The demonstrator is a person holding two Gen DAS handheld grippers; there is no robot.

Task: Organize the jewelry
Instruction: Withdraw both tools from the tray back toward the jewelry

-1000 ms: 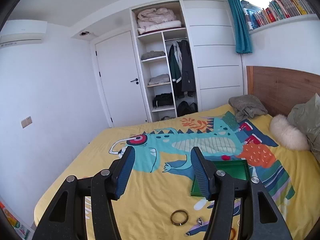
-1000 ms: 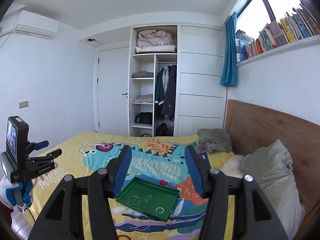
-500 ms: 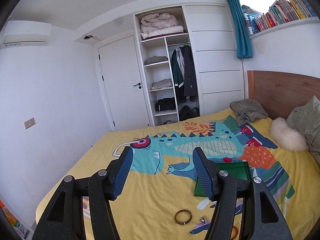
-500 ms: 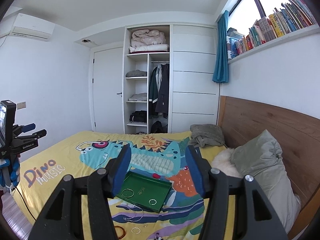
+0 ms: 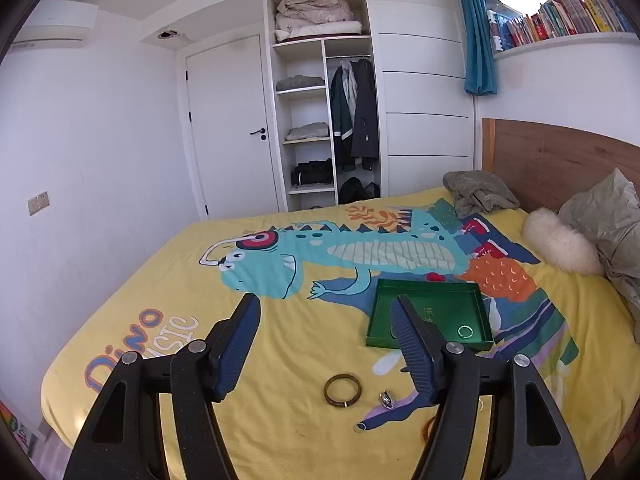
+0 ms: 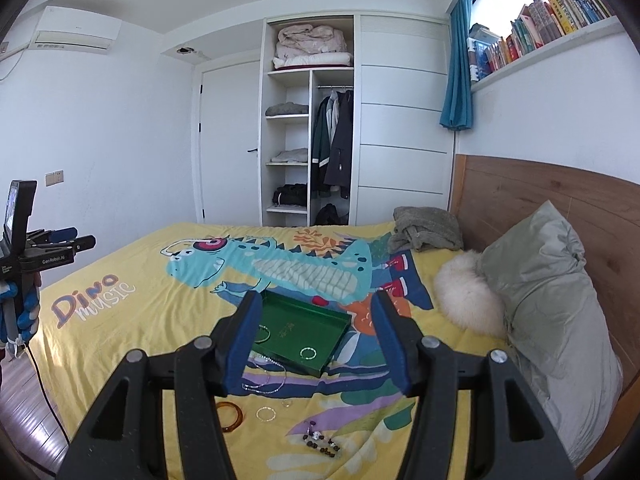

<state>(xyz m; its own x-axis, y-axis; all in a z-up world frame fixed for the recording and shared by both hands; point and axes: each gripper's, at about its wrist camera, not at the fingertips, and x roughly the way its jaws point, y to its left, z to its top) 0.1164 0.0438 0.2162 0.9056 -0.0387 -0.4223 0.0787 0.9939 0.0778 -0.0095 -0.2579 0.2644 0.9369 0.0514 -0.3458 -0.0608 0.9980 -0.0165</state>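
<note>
**A:** Yellow bedspread (image 6: 168, 320), near edge first: what's loose?

**B:** Right view, nearest: dark bead bracelet (image 6: 320, 442). Then amber bangle (image 6: 231, 416), thin ring (image 6: 266, 413), silver chain (image 6: 266, 380) lying right up against the tray's near wall. Left view: brown bangle (image 5: 343, 389), small silver piece (image 5: 387, 399), and a small metal bit (image 5: 359, 427) I can't identify. Possibly the amber bangle's edge behind the right finger, can't confirm.

**A:** Tray?

**B:** Green tray (image 6: 338, 344) mid-bed, open. Inside: one ring (image 6: 308, 353), one thin bangle (image 6: 264, 334) partly hidden by a finger, gold print on the floor.

**A:** Grippers?

**B:** Left gripper (image 5: 324, 316) jaws spread wide, holding nothing, above the bed short of the brown bangle. Right gripper (image 6: 316, 320) same: wide apart, empty, aimed at the tray.

**A:** Progress?

**B:** My read: early. Two pieces in, at least six out. Nothing in hand, so a pick comes next.

**A:** Beyond the tray?

**B:** Fluffy cushion (image 6: 466, 292), pillow (image 6: 548, 288), grey cloth (image 6: 426, 228) by the headboard. No jewelry visible there.
</note>
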